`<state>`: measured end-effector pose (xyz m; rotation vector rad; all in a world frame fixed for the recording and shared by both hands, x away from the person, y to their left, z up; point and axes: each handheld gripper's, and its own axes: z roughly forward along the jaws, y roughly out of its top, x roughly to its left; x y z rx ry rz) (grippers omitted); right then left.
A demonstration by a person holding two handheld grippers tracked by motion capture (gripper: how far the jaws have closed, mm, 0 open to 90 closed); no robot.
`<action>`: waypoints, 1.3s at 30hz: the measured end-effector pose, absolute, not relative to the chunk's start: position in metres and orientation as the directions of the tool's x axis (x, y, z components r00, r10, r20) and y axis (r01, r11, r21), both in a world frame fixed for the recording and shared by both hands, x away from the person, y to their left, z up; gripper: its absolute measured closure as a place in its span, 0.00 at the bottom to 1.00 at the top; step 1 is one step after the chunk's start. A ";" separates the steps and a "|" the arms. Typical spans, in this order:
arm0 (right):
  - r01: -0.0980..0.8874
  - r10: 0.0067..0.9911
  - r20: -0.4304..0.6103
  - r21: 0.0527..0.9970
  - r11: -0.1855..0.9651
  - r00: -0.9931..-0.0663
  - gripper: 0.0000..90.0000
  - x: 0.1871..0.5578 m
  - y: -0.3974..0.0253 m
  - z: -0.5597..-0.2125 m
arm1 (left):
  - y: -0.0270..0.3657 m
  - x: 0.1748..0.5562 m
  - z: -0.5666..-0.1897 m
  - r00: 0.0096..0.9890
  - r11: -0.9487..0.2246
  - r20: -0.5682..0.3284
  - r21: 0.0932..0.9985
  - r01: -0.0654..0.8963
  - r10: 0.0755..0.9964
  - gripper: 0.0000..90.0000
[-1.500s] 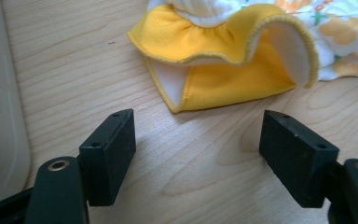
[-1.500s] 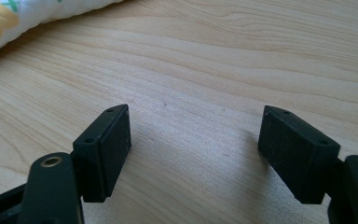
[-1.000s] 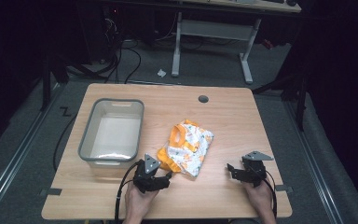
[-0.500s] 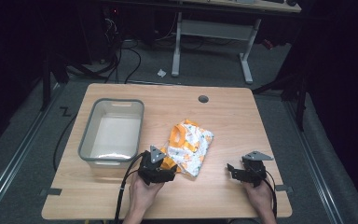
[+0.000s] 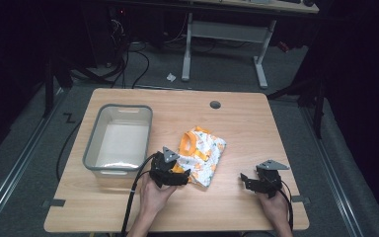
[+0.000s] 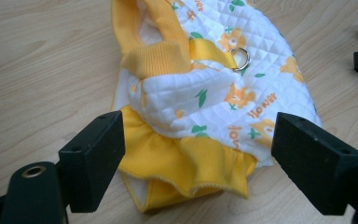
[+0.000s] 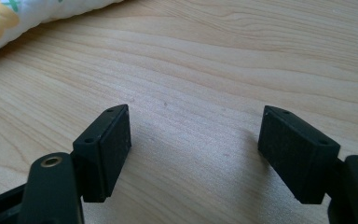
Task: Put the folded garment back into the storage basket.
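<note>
The quilted white-and-yellow garment [image 5: 201,155] is seen lying near the middle of the wooden tabletop [image 5: 237,126], just right of the grey bin [image 5: 120,138]; its yellow ruffled hem [image 6: 186,163] is framed between the widely parted jaws of the left tongs [image 6: 198,158], and no contact with the cloth can be made out. The right tongs [image 7: 193,149] are held low over bare wood, well apart from the garment, with the jaws spread wide and nothing gripped. A metal ring [image 6: 240,59] on a yellow strap is visible on the garment's upper surface.
</note>
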<state>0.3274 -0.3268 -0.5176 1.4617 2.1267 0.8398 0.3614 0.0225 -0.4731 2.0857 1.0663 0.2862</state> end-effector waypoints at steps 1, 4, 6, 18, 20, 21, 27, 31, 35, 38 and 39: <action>0.678 0.935 -0.006 0.686 0.263 -0.356 0.29 0.327 -0.327 -0.518 | 0.022 0.363 -0.473 0.626 -0.355 -0.144 0.717 0.600 0.767 0.19; 0.678 0.935 -0.006 0.686 0.262 -0.355 0.29 0.327 -0.327 -0.518 | 0.019 0.370 -0.473 0.625 -0.370 -0.134 0.704 0.606 0.769 0.18; 0.678 0.935 -0.006 0.687 0.263 -0.356 0.29 0.327 -0.327 -0.518 | 0.017 0.373 -0.472 0.626 -0.367 -0.140 0.705 0.607 0.767 0.18; 0.678 0.935 -0.005 0.687 0.261 -0.355 0.29 0.327 -0.327 -0.518 | 0.004 0.399 -0.471 0.610 -0.360 -0.155 0.685 0.633 0.777 0.13; 0.678 0.935 -0.005 0.687 0.261 -0.355 0.29 0.327 -0.327 -0.518 | 0.001 0.404 -0.473 0.609 -0.369 -0.147 0.677 0.637 0.780 0.13; 0.678 0.935 -0.005 0.687 0.261 -0.355 0.29 0.327 -0.327 -0.518 | 0.000 0.406 -0.473 0.608 -0.374 -0.143 0.672 0.639 0.781 0.12; 0.678 0.935 -0.005 0.687 0.262 -0.355 0.29 0.327 -0.327 -0.518 | -0.001 0.416 -0.483 0.601 -0.378 -0.147 0.654 0.655 0.786 0.11; 0.678 0.935 -0.005 0.687 0.261 -0.355 0.29 0.327 -0.327 -0.518 | -0.003 0.421 -0.490 0.592 -0.379 -0.155 0.635 0.673 0.791 0.11; 0.678 0.935 -0.005 0.687 0.261 -0.355 0.29 0.327 -0.327 -0.518 | -0.004 0.424 -0.499 0.584 -0.385 -0.139 0.628 0.676 0.800 0.13; 0.678 0.935 -0.005 0.687 0.262 -0.355 0.29 0.327 -0.327 -0.518 | -0.005 0.426 -0.503 0.582 -0.393 -0.133 0.616 0.682 0.802 0.14; 0.679 0.935 -0.005 0.687 0.261 -0.355 0.29 0.327 -0.327 -0.518 | -0.005 0.427 -0.505 0.579 -0.395 -0.130 0.612 0.685 0.805 0.14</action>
